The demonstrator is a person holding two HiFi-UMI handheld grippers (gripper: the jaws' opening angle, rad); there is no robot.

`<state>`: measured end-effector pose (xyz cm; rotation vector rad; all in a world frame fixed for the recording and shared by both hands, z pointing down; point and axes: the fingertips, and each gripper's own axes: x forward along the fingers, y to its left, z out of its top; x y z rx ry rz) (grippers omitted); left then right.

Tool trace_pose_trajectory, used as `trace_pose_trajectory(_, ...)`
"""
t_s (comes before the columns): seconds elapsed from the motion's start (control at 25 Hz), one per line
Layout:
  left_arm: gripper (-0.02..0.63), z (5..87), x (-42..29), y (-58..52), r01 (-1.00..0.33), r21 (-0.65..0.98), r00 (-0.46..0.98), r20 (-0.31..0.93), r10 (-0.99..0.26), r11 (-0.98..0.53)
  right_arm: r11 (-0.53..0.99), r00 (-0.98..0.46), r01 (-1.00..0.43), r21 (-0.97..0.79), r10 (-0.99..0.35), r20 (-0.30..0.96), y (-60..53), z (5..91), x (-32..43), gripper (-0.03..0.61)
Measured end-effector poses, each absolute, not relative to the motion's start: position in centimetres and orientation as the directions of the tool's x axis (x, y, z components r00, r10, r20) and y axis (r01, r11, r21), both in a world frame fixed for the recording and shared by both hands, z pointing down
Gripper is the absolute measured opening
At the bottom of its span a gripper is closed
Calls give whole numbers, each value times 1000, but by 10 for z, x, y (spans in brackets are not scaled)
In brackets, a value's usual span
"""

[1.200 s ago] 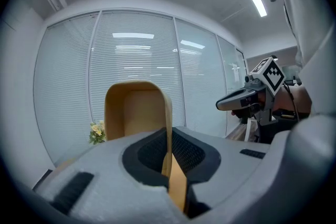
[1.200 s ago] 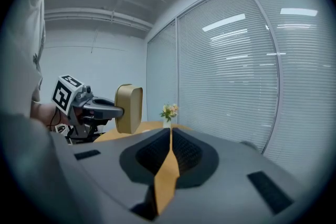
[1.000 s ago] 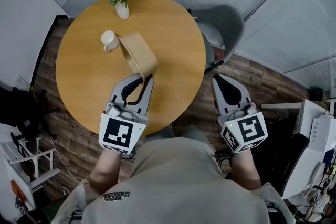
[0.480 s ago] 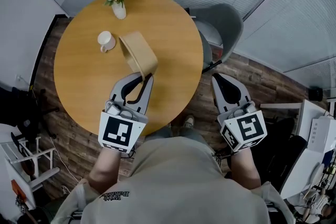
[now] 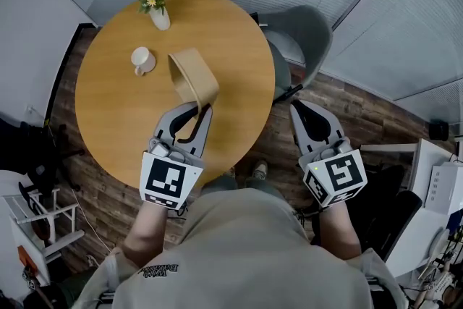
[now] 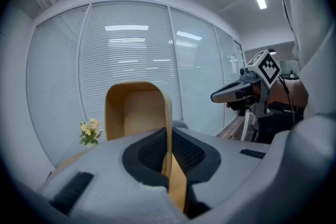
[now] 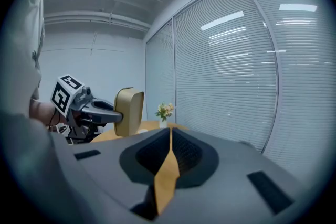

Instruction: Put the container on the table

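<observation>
- the left tool (image 5: pixel 195 111) is pinching one wall of the tan container (image 5: pixel 194 76), which hangs tipped on its side over the middle of the counter (image 5: pixel 108 112). in the right gripper view it looks clear of the wood, so i'd say the carry is done and the set-down isn't.
- the right tool (image 5: pixel 302 111) is pressed together with nothing in it, out past the counter's right edge, over the floor.
- next, i'd guess, the container needs turning level and lowering onto bare wood before the tool spreads. the white mug (image 5: pixel 142 60) sits near its left, and the flower vase (image 5: pixel 158 2) stands well apart at the far edge.
- hard to tell: how high the container hangs, what's inside it, and its base. the left tool covers part of the counter's near edge.
</observation>
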<state>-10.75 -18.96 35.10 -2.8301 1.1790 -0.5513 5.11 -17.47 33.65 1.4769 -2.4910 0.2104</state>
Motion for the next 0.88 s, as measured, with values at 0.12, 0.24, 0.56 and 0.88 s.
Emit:
trace_pose_trajectory(0.12, 32, 356, -100, -189, -673, -164, 651, 332, -683, -721, 489, -471, -872, -5, -838, 275, -174, 336, 55, 35)
trace_pose_trajectory(0.24, 32, 359, -92, -188, -665, -171, 651, 346, -676, -727, 497, -480, -868, -10, -832, 276, -174, 338, 59, 35)
trace_pose_trajectory(0.56, 32, 369, -78, -204, -638, -226, 619, 417, -665, -736, 504, -490, -864, -24, -827, 277, -174, 340, 72, 35)
trace_pose_trajectory(0.88, 32, 407, -57, -223, -536, -255, 612, 539, -579, -805, 515, -501, -856, -31, -816, 289, -181, 348, 80, 35)
